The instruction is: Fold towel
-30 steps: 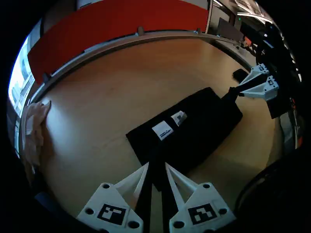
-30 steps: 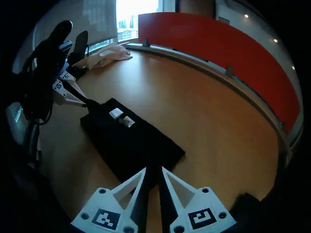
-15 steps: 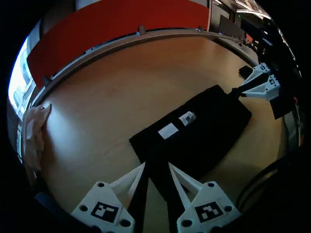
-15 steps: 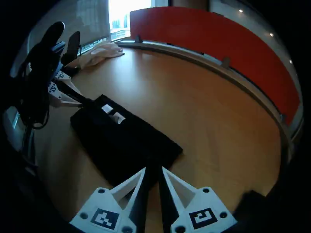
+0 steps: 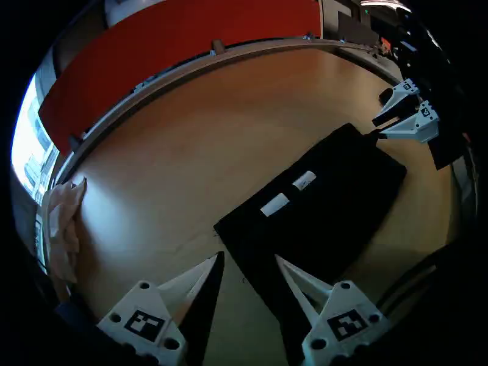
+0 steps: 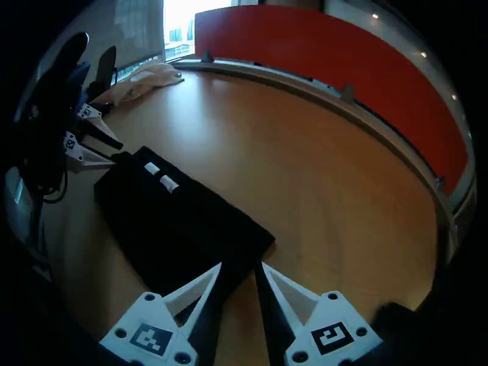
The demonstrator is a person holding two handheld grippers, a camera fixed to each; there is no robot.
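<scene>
The black towel [image 5: 329, 195] lies flat on the table [image 5: 183, 158] as a long strip that runs forward from your fingers. Your left gripper [image 5: 248, 256] is spread wide, with the near corner between its fingers. Your right gripper [image 6: 239, 265] is parted less, also around a corner. For the next fold, I think you should push in until all layers sit between the fingers, then close both grippers together.

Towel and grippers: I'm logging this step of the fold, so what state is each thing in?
Black towel: folded, flat on the table, ungripped.
White tags: face up on the towel.
Left gripper: fingers open, astride a towel corner.
Right gripper: fingers open at the opposite end.
Beige cloth: crumpled at the table's edge.
</scene>
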